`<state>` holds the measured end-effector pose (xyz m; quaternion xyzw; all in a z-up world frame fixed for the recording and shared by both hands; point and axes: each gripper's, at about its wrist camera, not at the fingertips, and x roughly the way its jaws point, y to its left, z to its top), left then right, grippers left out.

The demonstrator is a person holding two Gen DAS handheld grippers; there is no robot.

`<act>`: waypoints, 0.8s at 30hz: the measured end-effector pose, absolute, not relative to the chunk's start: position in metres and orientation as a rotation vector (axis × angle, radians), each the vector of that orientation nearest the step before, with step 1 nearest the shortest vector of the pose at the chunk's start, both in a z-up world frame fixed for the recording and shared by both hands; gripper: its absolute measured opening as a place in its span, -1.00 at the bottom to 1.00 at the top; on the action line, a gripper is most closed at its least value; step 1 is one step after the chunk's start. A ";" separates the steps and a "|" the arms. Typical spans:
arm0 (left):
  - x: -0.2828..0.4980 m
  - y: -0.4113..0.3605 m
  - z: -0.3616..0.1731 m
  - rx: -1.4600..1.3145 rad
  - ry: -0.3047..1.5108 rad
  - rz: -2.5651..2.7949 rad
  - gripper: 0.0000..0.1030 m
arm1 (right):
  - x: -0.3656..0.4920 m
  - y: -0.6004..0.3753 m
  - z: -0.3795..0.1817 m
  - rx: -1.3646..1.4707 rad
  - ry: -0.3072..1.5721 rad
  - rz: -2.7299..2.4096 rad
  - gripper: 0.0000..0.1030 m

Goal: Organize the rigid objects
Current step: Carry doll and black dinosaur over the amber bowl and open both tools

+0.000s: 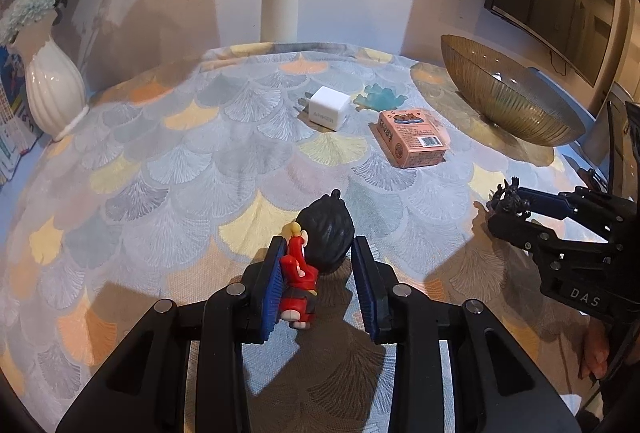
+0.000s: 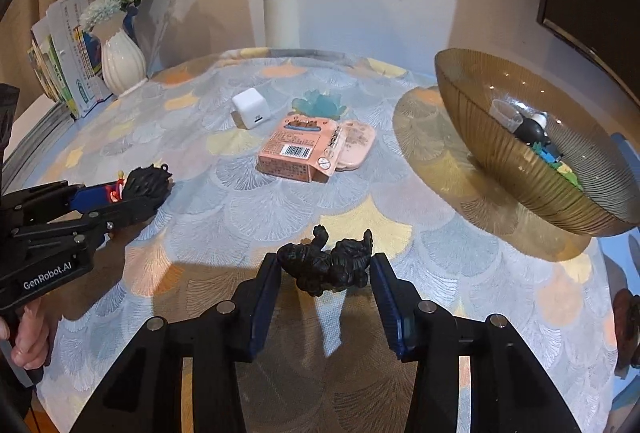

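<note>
Grippers [image 1: 320,285] [image 2: 325,297] level, straddling red figurine [image 1: 298,273], black figurine [image 2: 328,265]

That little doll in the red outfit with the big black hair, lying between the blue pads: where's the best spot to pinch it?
Probably across its red body, coming in from the feet end as the left gripper does. The doll lies on the tablecloth with its round black-haired head pointing away; the head is wide and curved, the torso narrower with flatter sides. One pad already touches it; the other stands off.
</note>
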<state>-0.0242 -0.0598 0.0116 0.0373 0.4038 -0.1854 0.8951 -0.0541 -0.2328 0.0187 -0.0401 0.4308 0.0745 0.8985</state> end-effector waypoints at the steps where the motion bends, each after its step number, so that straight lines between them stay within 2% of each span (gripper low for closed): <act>1: -0.025 -0.062 0.012 0.085 0.834 -0.391 -0.43 | -0.056 -0.235 0.021 -0.071 0.885 0.152 -0.13; 7: -0.031 -0.073 0.029 0.094 0.801 -0.418 -0.43 | -0.069 -0.265 0.043 0.027 0.841 0.142 -0.13; 16: -0.015 -0.152 0.125 0.073 0.649 -0.623 -0.43 | -0.076 -0.372 0.141 0.200 0.655 -0.052 -0.13; 20: 0.004 -0.204 0.148 0.082 0.625 -0.717 -0.43 | -0.060 -0.415 0.158 0.255 0.679 -0.147 -0.13; 24: 0.026 -0.251 0.135 0.116 0.678 -0.755 -0.43 | -0.044 -0.440 0.148 0.268 0.740 -0.191 -0.12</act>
